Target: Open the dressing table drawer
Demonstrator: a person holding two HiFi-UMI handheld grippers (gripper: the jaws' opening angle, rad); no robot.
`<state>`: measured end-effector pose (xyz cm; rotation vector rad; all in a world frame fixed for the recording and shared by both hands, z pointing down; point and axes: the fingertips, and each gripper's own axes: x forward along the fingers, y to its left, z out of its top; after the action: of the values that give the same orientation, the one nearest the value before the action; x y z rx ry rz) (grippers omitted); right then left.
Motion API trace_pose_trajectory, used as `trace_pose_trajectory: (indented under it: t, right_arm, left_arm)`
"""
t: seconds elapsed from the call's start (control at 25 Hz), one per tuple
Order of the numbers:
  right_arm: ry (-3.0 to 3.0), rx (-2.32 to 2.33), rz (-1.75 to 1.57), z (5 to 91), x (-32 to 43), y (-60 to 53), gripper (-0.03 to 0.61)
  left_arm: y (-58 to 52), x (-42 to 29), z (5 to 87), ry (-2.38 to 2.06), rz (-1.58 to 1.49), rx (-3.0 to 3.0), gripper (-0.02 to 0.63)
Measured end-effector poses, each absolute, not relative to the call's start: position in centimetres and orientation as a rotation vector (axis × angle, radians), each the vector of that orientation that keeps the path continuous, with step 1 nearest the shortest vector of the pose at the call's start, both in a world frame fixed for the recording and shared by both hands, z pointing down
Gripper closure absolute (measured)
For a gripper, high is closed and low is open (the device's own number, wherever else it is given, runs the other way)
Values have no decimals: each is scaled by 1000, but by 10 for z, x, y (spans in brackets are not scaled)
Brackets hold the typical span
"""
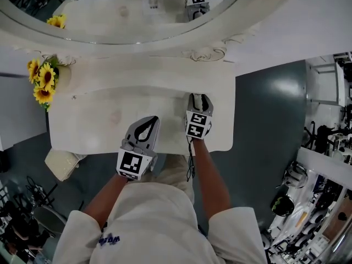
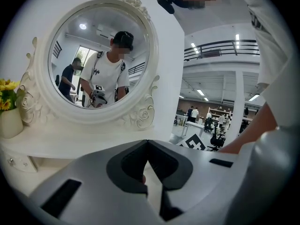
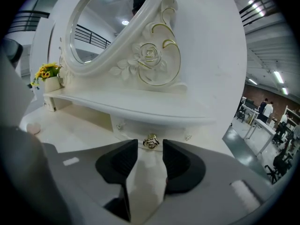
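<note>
The white dressing table point(image 1: 99, 120) has a raised shelf under an oval mirror point(image 1: 110, 15). A small drawer point(image 3: 133, 129) sits beneath that shelf, with a gold knob point(image 3: 150, 142) on its front. My right gripper point(image 3: 150, 146) points at the knob. Its dark pads point(image 3: 123, 161) stand either side of the knob with a gap, not pressing it. In the head view the right gripper point(image 1: 199, 100) is at the shelf's front edge, right of centre. My left gripper point(image 1: 147, 124) hovers over the tabletop's near edge. Its jaws point(image 2: 147, 143) meet at the tips with nothing between them.
A white vase of sunflowers point(image 1: 41, 78) stands at the table's back left. A cream padded stool point(image 1: 62, 164) sits below the table's left front corner. Grey floor and cluttered workbenches point(image 1: 324, 191) lie to the right. A second small knob point(image 2: 10, 161) shows at the left.
</note>
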<state>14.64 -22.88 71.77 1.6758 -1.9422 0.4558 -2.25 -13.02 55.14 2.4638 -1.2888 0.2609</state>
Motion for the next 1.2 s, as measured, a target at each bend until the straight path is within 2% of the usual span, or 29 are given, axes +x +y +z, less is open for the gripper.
trace_pose_trajectory:
  t: [0.08,0.12,0.16,1.2]
  right_arm:
    - [-1945,1671,442,715,145,-232,418]
    - [-1943,1672,436,714,146,-233,455]
    - [-1937,1673,436,715,147,-233,465]
    - [-1928,1700,459,711,145,-232,466]
  left_arm:
    - [-130,-24,554,-1291,267,2457,606]
    - [-129,-24,556,-1295,269,2454,606]
    - [-129,-23,557,-1296,270,2452,606]
    - [-121,-11,559,-1243,280,2471,606]
